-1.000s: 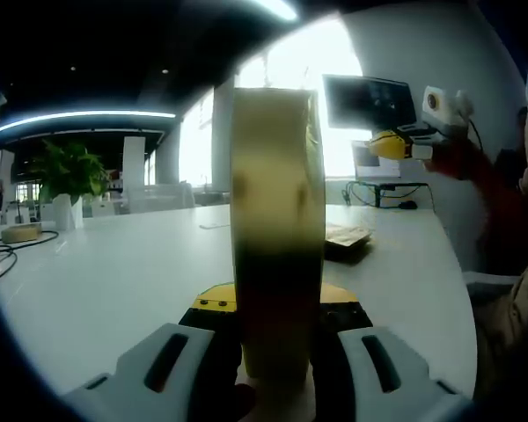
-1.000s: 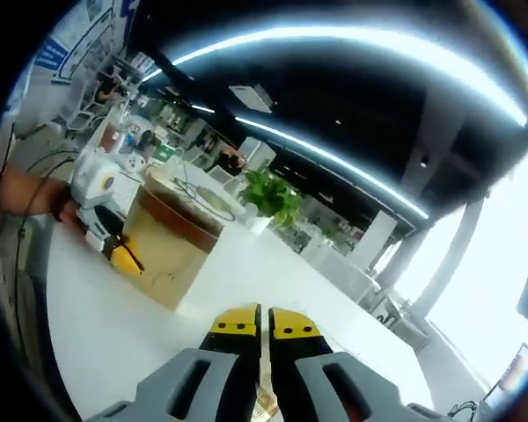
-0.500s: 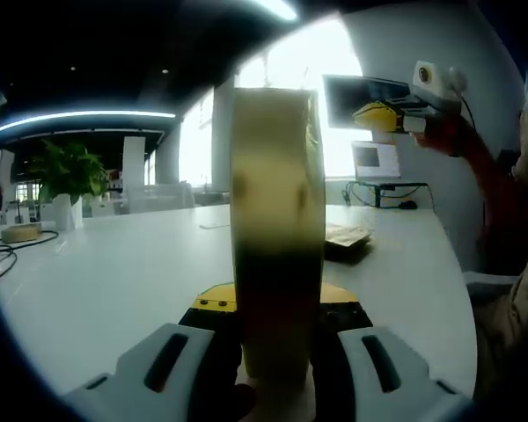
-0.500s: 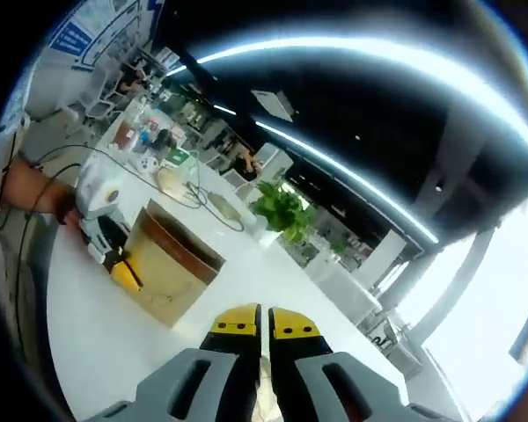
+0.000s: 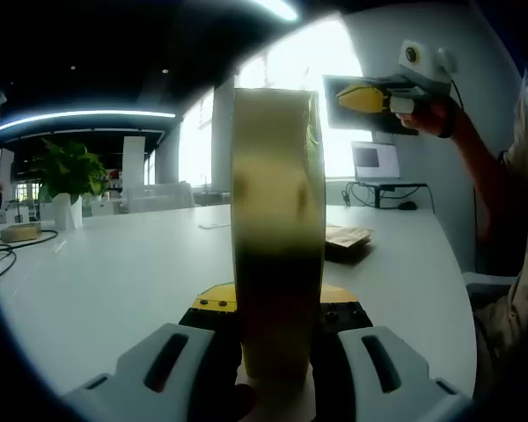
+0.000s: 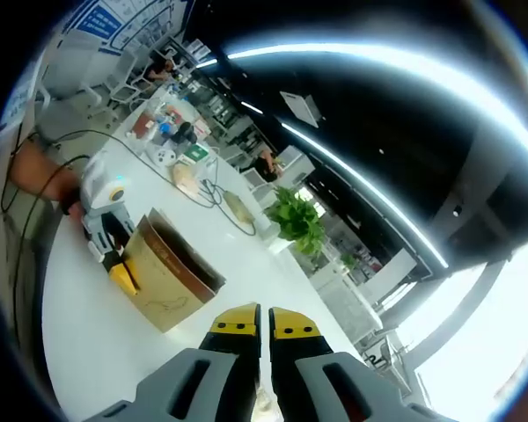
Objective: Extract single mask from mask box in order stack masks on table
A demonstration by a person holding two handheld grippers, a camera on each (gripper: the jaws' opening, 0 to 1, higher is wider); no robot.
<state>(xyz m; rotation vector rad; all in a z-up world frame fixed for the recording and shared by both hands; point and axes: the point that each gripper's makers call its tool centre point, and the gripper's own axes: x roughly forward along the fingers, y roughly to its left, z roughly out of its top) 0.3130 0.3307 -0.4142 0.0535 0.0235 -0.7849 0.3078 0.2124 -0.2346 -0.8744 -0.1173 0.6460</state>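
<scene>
The tall yellowish mask box (image 5: pixel 277 220) stands upright on the white table (image 5: pixel 114 281), and my left gripper (image 5: pixel 277 301) is shut on its lower part. From the right gripper view the same box (image 6: pixel 163 281) sits on the table with the left gripper (image 6: pixel 116 262) clamped to its near side. My right gripper (image 6: pixel 264 322) is raised high above the table, jaws together, with a pale slip of mask (image 6: pixel 263 406) showing low between them. In the left gripper view it hangs at the upper right (image 5: pixel 367 97), held by a hand.
A low pile of masks (image 5: pixel 345 236) lies on the table right of the box. A potted plant (image 5: pixel 66 180) and a cable (image 5: pixel 13 251) are at the far left; monitors (image 5: pixel 374 158) stand at the back right. A person's arm (image 5: pixel 488 193) fills the right edge.
My right gripper has risen steadily away from the table, so the box looks smaller and lower in its view. The left gripper and the box have stayed still.
</scene>
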